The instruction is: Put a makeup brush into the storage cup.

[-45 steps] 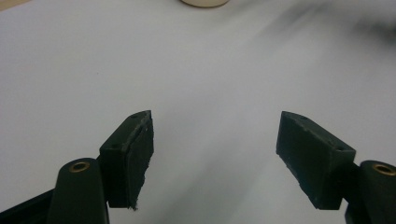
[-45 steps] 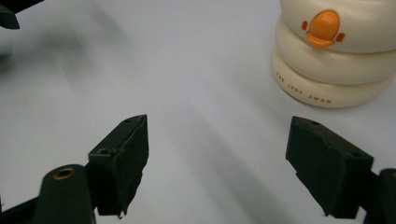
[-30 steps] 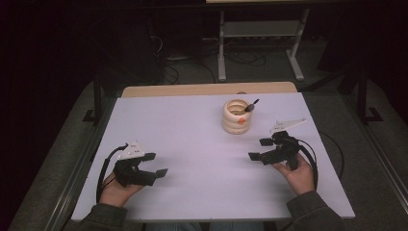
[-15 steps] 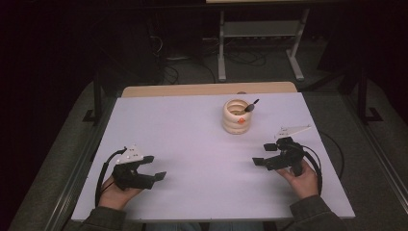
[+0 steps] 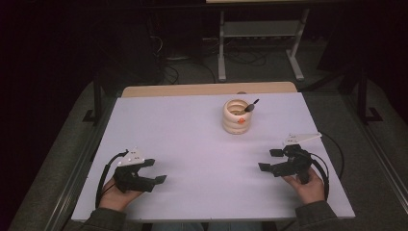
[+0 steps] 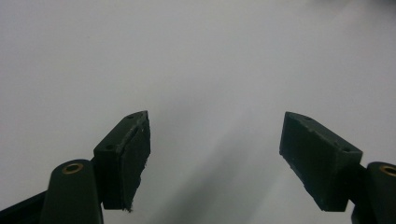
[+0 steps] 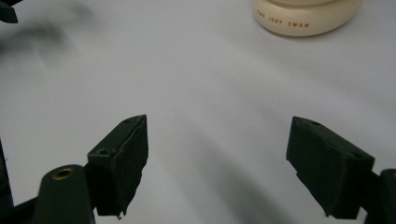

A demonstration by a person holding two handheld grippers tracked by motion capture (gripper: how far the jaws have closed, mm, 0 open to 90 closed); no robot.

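Both hands have drawn back toward the near edge since a second ago, the right one sliding down and away from the cup, the left one shifting only slightly. Broad and pale, the white rectangular table [image 5: 202,144] carries everything, with a strip of bare tan wood showing along its far edge. Toward the far right of its middle stands the cream ribbed ceramic cup [image 5: 236,117] (orange lettering runs round its base in the right gripper view [image 7: 306,16]), upright, with a dark-handled utensil [image 5: 251,106] leaning out of its mouth to the right. Well apart from the cup, the right gripper [image 5: 270,160] sits low over the near right part of the table, its black jaws spread wide with nothing between them. At the near left, the left gripper [image 5: 155,171] is likewise held just above the surface, jaws spread wide over bare white table [image 6: 210,70].
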